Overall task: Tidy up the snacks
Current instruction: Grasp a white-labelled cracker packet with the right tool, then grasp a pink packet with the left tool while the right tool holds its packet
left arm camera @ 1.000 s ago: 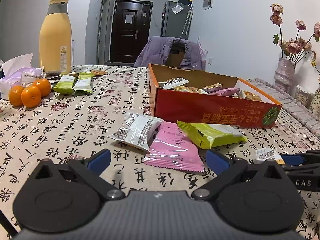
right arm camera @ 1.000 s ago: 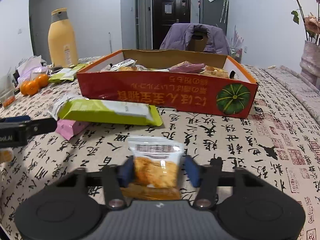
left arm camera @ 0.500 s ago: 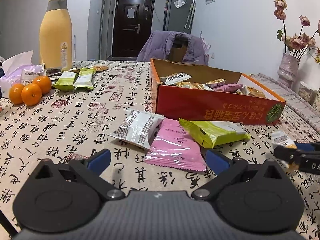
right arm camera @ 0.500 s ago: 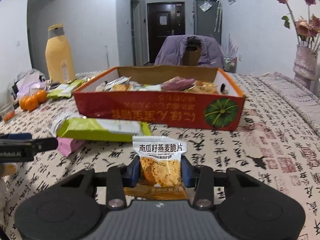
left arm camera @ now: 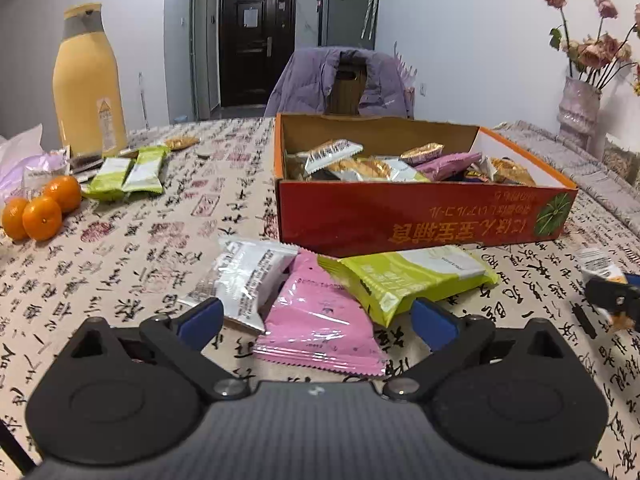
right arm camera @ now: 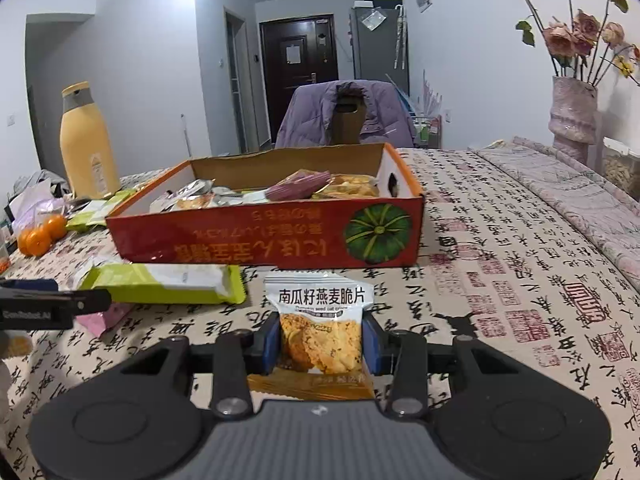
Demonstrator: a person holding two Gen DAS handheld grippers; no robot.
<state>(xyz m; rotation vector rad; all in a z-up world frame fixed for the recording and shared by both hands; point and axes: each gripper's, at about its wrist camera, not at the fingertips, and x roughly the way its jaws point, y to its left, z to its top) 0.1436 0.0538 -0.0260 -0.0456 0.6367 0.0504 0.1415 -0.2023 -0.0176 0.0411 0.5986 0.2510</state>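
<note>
My right gripper [right arm camera: 320, 340] is shut on an orange oat-crisp snack packet [right arm camera: 320, 328] and holds it above the table in front of the red cardboard box [right arm camera: 264, 240], which holds several snacks. My left gripper [left arm camera: 316, 316] is open and empty, low over a pink packet [left arm camera: 320, 316], with a white packet [left arm camera: 248, 276] and a green packet [left arm camera: 412, 276] beside it. The right gripper with its packet shows at the left wrist view's right edge [left arm camera: 612, 296]. The box also shows there [left arm camera: 420, 216].
A yellow bottle [left arm camera: 88, 88], three oranges [left arm camera: 40, 212] and two green packets [left arm camera: 128, 172] lie at the far left. A vase of dried flowers [right arm camera: 572, 112] stands at the right. A chair with a purple jacket [right arm camera: 348, 116] is behind the table.
My right gripper has lifted the oat-crisp packet off the table and risen, so the box interior shows more. My left gripper has risen slightly and stays open.
</note>
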